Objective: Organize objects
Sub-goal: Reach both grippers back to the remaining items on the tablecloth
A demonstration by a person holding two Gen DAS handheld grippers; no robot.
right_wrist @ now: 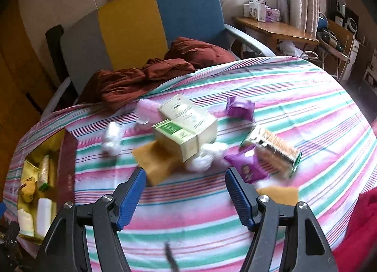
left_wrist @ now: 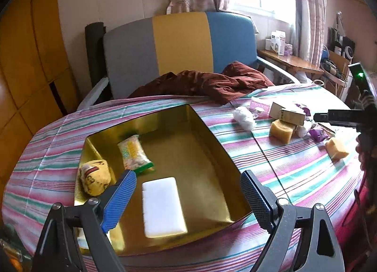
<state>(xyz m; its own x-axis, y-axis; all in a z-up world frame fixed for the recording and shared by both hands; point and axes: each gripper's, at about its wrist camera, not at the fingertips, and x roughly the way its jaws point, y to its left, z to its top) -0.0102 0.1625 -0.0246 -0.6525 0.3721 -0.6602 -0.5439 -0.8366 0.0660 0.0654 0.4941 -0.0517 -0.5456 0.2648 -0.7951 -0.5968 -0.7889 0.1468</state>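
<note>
A gold tin tray sits on the striped tablecloth and holds a white bar, a snack packet and a yellow pouch. My left gripper hangs open over the tray with nothing between its fingers. To the right lies a heap: cream boxes, a yellow sponge, white cotton wads, purple packets and a biscuit pack. My right gripper is open and empty, just in front of the heap. The right wrist view is blurred.
A second sponge lies behind the right finger, and a loose white wad lies between heap and tray. A maroon cloth drapes the table's far edge before a grey, yellow and blue chair. A red sleeve is at lower right.
</note>
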